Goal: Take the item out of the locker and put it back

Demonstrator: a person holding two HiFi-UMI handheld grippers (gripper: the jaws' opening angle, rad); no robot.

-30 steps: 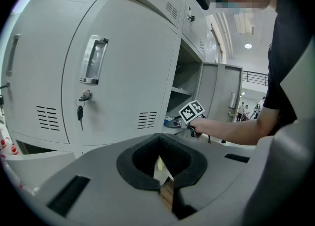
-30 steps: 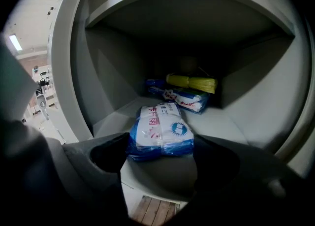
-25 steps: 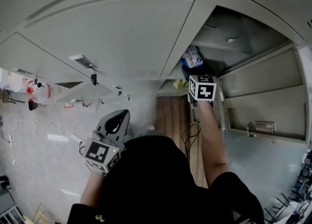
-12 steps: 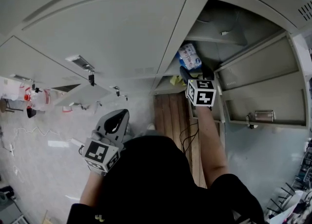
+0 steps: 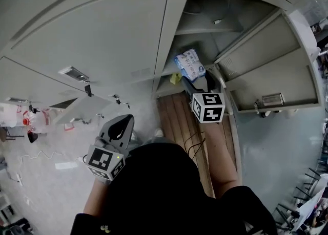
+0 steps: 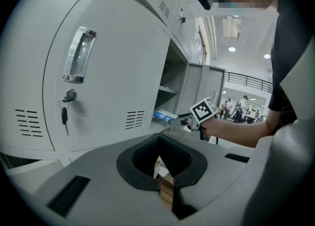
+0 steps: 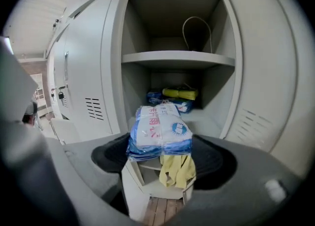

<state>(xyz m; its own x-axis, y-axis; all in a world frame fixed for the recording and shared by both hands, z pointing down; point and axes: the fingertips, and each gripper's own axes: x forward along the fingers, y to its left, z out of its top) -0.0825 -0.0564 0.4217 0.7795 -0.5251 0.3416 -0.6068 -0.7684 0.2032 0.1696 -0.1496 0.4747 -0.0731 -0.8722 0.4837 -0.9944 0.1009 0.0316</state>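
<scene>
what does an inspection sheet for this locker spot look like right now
surface: lower shelf, front part bare
job's things: blue-white pack, held at the mouth of the open locker
clutter: blue pack and yellow bag at the lower shelf's back; yellow cloth hanging from the compartment below
grippers: right gripper shut on the blue-white pack; left gripper shut, empty, held low beside the person
cables: white cable looped on the upper shelf; dark cable on the wooden floor
surroundings: neighbouring door shut, key in its lock; people far off
</scene>
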